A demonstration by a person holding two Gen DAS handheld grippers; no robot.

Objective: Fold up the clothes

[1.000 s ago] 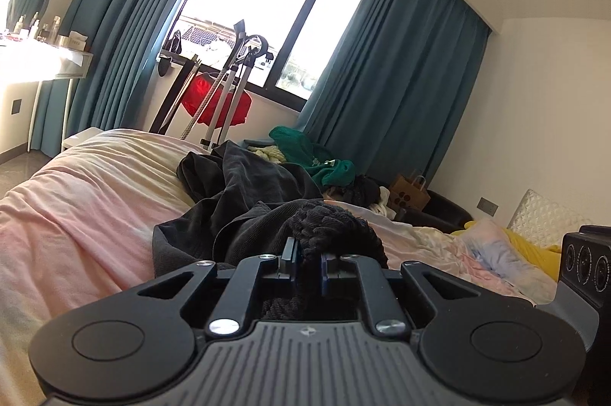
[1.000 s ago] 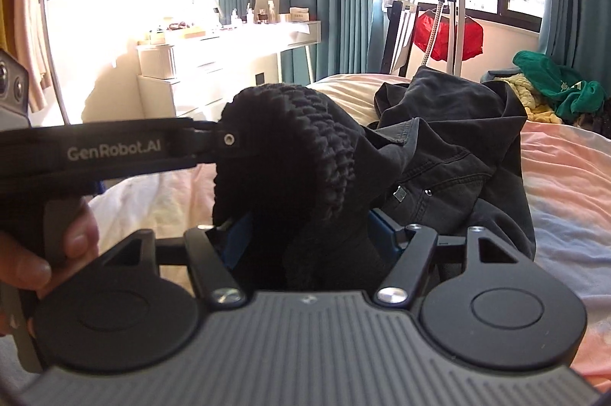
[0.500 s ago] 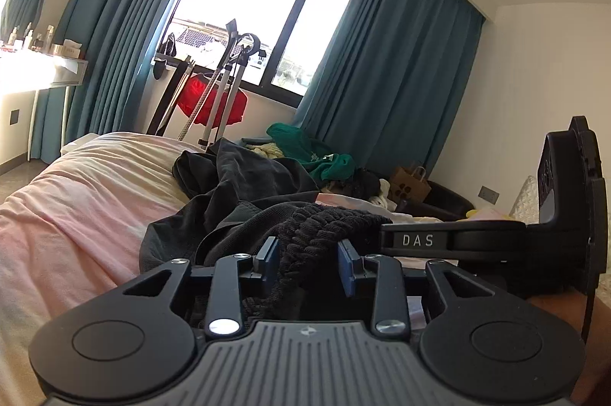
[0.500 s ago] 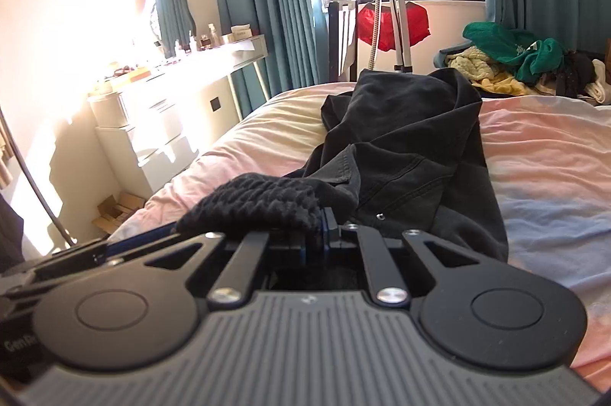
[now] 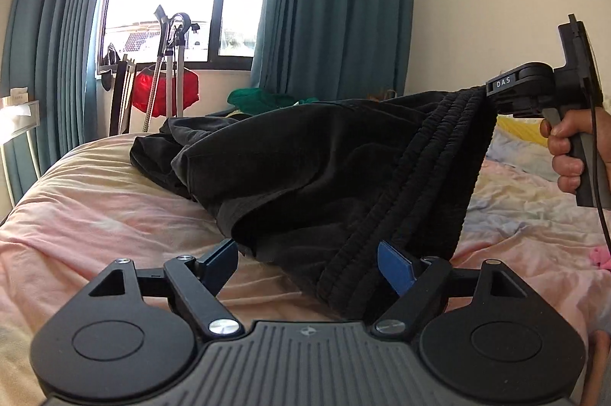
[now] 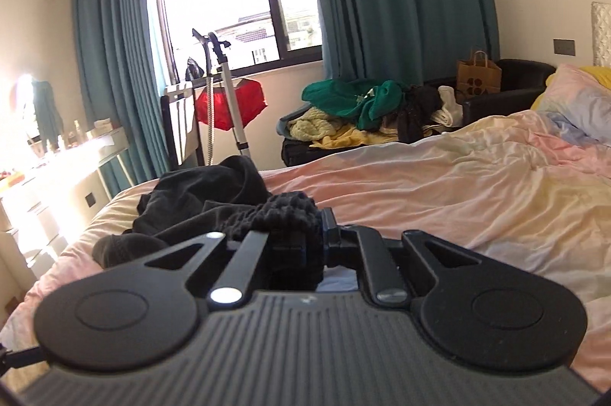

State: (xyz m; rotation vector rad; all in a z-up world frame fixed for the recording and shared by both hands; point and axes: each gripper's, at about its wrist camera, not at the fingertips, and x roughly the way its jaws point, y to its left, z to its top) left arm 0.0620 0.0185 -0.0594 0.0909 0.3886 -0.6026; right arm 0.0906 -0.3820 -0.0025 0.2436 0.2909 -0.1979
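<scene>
A black pair of pants (image 5: 313, 161) with a ribbed elastic waistband (image 5: 416, 177) lies on the bed. In the left wrist view the waistband stretches from my open left gripper (image 5: 309, 261) up to my right gripper (image 5: 490, 93), which is shut on its far end and held above the bed. The waistband's near end hangs between the left fingers, which stand wide apart. In the right wrist view my right gripper (image 6: 305, 238) is shut on the bunched waistband (image 6: 282, 211); the rest of the pants (image 6: 198, 200) trails left.
The bed (image 6: 439, 184) has a pink and yellow cover. A chair heaped with green, yellow and dark clothes (image 6: 355, 112) stands beyond it by the window. A garment steamer with a red item (image 6: 225, 100) stands at the window. A white dresser (image 6: 46, 169) is at left.
My left gripper has opened from its hold on the waistband. My right gripper has moved away to the right and up, stretching the waistband out between the two.
</scene>
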